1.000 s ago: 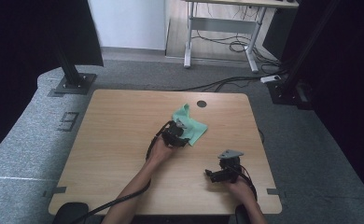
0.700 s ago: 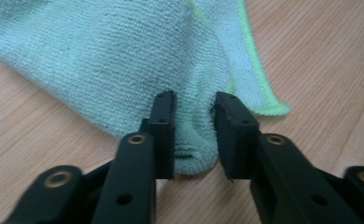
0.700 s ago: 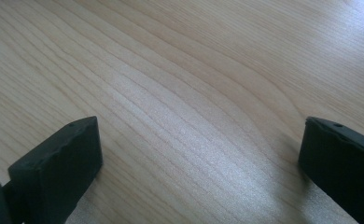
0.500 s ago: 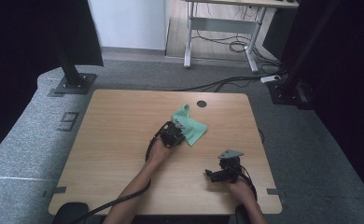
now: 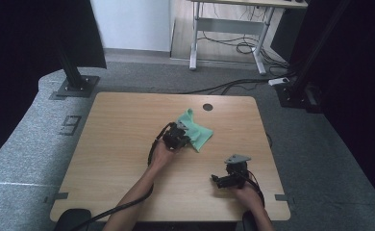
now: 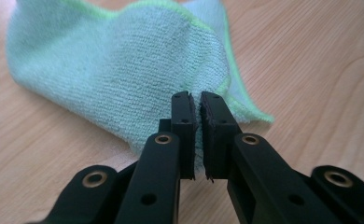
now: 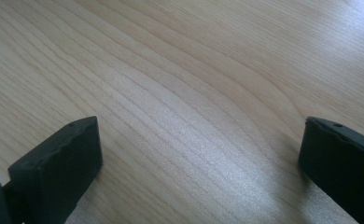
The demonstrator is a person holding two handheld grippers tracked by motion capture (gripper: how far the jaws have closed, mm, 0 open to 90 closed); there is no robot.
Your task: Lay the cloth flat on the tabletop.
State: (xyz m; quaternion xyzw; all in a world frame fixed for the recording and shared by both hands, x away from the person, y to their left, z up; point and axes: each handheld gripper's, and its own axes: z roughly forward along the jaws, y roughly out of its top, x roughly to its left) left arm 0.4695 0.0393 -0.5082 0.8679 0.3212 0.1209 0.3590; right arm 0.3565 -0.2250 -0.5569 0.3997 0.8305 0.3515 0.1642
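A light green cloth [image 5: 195, 131] lies crumpled near the middle of the wooden table [image 5: 118, 144]. My left gripper [image 5: 181, 139] sits at the cloth's near edge. In the left gripper view the two black jaws have just closed and pinch a fold of the green cloth [image 6: 124, 79], so the left gripper [image 6: 199, 105] is shut on it. My right gripper [image 5: 218, 181] rests low near the table's front right, apart from the cloth. In the right gripper view its jaws stand wide apart over bare wood, so the right gripper [image 7: 201, 140] is open.
A round cable hole [image 5: 207, 107] is in the table behind the cloth. Black stand bases [image 5: 73, 86] sit on the grey floor at the back left and back right [image 5: 296, 94]. A cable [image 5: 128, 207] trails from the left gripper over the front edge.
The left gripper has shifted slightly at the cloth's near edge. The right gripper has stayed where it was.
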